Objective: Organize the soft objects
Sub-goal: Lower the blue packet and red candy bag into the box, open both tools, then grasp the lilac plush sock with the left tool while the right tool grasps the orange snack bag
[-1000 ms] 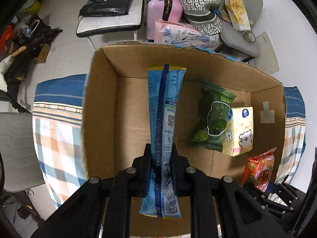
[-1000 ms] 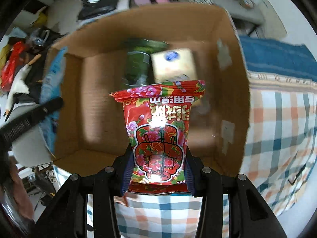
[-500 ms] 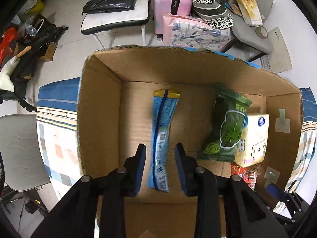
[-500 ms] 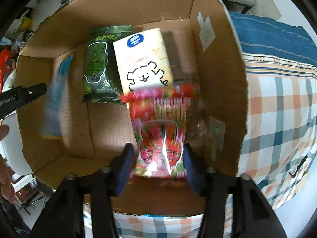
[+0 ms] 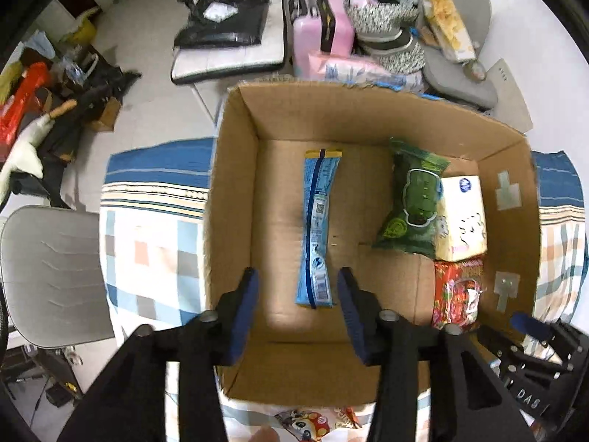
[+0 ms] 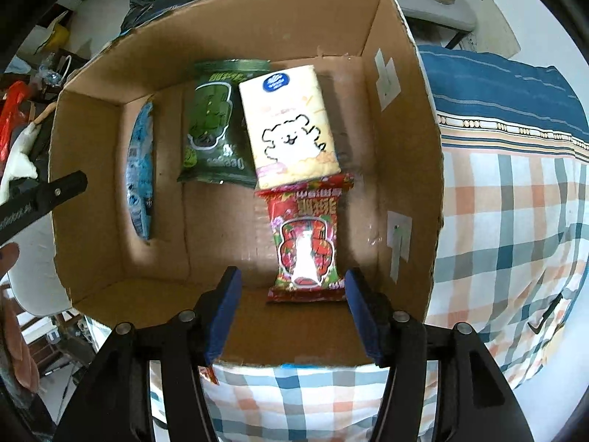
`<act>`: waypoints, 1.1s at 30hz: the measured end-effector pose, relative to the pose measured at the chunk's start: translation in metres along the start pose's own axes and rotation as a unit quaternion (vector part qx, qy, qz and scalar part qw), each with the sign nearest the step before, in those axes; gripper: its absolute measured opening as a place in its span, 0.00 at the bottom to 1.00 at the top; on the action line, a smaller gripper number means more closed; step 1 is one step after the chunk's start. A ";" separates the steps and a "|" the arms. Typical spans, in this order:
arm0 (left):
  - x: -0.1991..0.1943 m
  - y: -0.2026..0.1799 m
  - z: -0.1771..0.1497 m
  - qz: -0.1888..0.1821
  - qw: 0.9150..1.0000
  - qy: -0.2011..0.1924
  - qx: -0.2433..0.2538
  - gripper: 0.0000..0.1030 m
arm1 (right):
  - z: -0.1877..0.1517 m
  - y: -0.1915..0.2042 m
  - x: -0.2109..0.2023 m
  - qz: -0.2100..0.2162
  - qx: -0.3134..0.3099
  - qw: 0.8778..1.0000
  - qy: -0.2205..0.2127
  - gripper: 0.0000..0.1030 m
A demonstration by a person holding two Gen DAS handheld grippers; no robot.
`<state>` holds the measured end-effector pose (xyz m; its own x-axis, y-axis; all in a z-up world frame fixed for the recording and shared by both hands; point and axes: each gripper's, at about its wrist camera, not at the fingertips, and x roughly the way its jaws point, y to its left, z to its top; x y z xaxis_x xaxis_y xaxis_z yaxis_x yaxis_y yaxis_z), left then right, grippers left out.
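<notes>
An open cardboard box (image 5: 235, 169) (image 6: 408, 118) stands on a checked cloth. On its floor lie a long blue packet (image 5: 316, 228) (image 6: 141, 169), a green packet (image 5: 416, 206) (image 6: 217, 129), a cream tissue pack with a dog drawing (image 5: 462, 217) (image 6: 291, 129) and a red flowered packet (image 5: 456, 298) (image 6: 307, 239). My left gripper (image 5: 297, 276) is open and empty, above the blue packet's near end. My right gripper (image 6: 292, 276) is open and empty, above the red packet's near end.
The checked and blue-striped cloth (image 6: 515, 221) (image 5: 147, 221) surrounds the box. A colourful packet (image 5: 313, 421) lies on the cloth just in front of the box. A grey chair (image 5: 48, 276) stands at the left. Chairs, a pink suitcase (image 5: 324, 37) and bags crowd the floor beyond.
Both grippers opened and let go. The blue packet dropped from the left gripper and the red packet from the right gripper onto the box floor. Both grippers have pulled back.
</notes>
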<state>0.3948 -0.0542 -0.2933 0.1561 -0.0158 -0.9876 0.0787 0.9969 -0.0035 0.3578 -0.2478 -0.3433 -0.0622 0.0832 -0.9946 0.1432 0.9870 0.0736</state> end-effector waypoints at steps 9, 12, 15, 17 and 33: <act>-0.057 -0.002 -0.040 0.010 0.997 -0.076 0.005 0.96 | -0.030 0.010 -0.029 -0.011 -0.012 0.999 -0.042 0.90; -0.071 -0.003 -0.051 0.014 0.995 -0.096 0.003 0.96 | -0.040 0.015 -0.041 -0.019 -0.021 0.998 -0.060 1.00; -0.085 -0.006 -0.063 0.015 0.993 -0.113 0.004 0.96 | -0.051 0.019 -0.054 -0.030 -0.023 0.996 -0.082 1.00; -0.093 -0.006 -0.070 0.013 0.992 -0.122 0.000 0.96 | -0.058 0.021 -0.062 -0.038 -0.027 0.994 -0.098 1.00; -0.074 0.061 -0.157 0.028 0.989 -0.100 -0.102 0.96 | -0.123 0.048 -0.067 0.037 -0.028 0.995 -0.090 1.00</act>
<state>0.2330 0.0203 -0.2451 0.3473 0.0457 -0.9366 -0.1328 0.9911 -0.0009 0.2473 -0.1895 -0.2639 0.1247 0.1357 -0.9829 0.0849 0.9855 0.1469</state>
